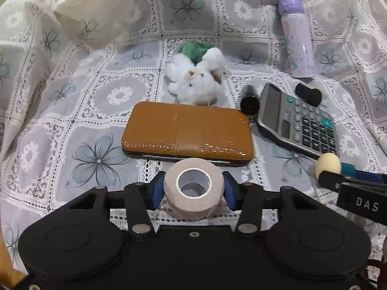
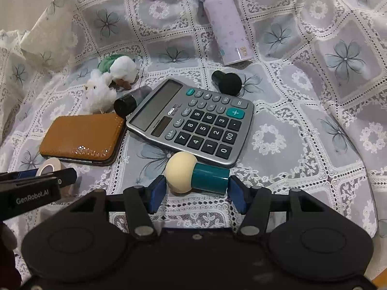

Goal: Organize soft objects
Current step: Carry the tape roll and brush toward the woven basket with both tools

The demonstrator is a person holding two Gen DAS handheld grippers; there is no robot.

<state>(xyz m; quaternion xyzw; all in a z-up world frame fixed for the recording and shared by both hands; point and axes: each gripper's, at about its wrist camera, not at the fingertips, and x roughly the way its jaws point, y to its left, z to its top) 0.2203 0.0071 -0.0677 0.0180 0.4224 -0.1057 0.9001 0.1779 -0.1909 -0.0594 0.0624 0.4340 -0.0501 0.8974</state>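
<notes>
The tape roll (image 1: 193, 188) sits pinched in the left gripper (image 1: 193, 191), the right gripper (image 2: 197, 186) clamping a sponge applicator (image 2: 193, 174); both want gentle, level carrying.

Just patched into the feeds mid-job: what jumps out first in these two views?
Each gripper is already loaded: the left gripper pinches a beige tape roll, and the right gripper clamps a cream sponge applicator with a teal handle. Behind them on the lace cloth lie a calculator and a brown case.
</notes>
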